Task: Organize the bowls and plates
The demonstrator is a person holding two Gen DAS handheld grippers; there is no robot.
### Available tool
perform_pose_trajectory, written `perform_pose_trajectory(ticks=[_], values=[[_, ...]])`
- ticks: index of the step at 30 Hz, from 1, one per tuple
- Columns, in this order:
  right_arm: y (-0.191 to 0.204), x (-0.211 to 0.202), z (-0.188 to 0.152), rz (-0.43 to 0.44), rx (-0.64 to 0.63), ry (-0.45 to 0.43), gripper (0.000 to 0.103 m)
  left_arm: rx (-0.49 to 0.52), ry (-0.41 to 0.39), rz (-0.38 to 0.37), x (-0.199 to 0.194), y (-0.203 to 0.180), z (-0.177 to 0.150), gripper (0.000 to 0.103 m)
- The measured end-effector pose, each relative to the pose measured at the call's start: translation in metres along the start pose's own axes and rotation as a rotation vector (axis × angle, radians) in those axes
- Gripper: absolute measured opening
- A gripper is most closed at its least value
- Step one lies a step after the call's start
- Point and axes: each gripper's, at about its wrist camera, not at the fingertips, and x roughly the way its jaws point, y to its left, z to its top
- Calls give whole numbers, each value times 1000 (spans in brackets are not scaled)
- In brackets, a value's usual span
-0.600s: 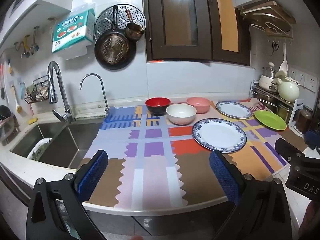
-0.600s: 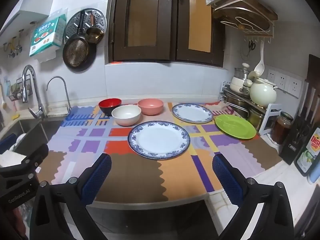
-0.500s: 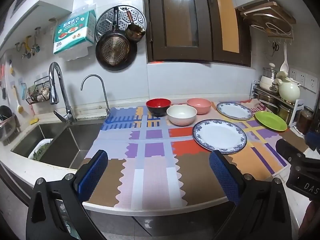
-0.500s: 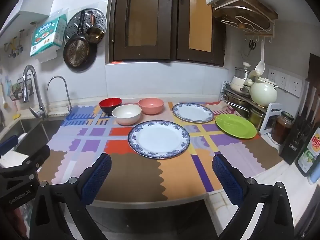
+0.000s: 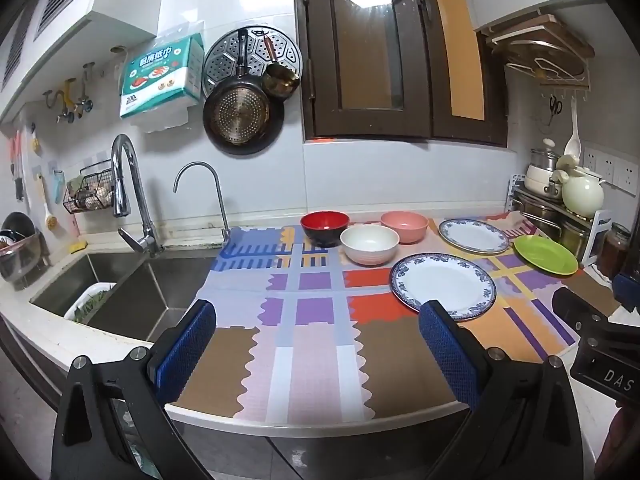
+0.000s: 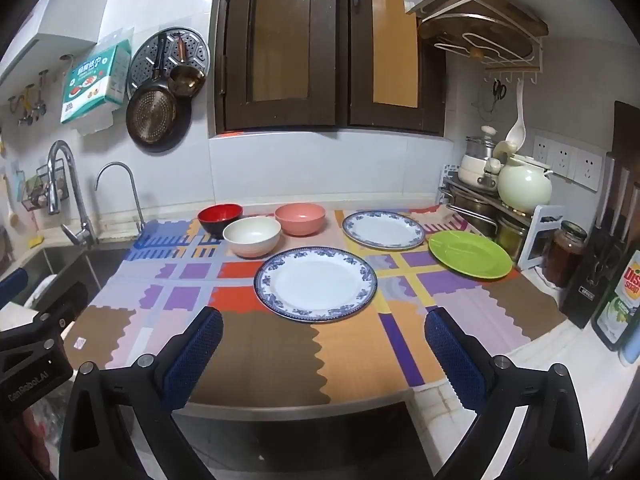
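Patchwork mat [image 6: 248,344] covers the counter beside the sink [image 5: 132,292]. On it, largest first: big blue-rimmed plate [image 6: 316,284] at centre; smaller blue-rimmed plate [image 6: 383,230] behind it to the right; green plate [image 6: 470,254] further right, near the pot rack. Three bowls cluster at the back: white bowl [image 6: 251,237] in front, red bowl [image 6: 220,218] and pink bowl [image 6: 300,219] behind. Left gripper [image 5: 316,344] and right gripper [image 6: 324,344] hover over the near edge, jaws spread wide, nothing between them.
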Motion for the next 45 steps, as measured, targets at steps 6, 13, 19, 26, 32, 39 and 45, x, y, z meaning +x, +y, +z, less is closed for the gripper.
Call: perform_pose_trajectory(ticks=[6, 13, 19, 26, 32, 39, 45], values=[[1, 1, 0, 8, 5, 6, 102, -5, -5, 2, 1, 4, -1, 103], [2, 2, 1, 5, 1, -2, 102, -7, 4, -6, 7, 5, 1, 103], [2, 3, 2, -5, 0, -1, 102, -5, 1, -14, 9, 4, 1, 103], [3, 4, 3, -10, 4, -4, 102, -1, 2, -20, 12, 3, 2, 103], [3, 4, 2, -10, 3, -5, 102, -3, 0, -18, 12, 4, 2, 103], [3, 6, 4, -6, 2, -3, 102, -3, 2, -16, 13, 5, 4, 103], [4, 7, 5, -5, 2, -2, 102, -1, 1, -12, 16, 8, 7, 103]])
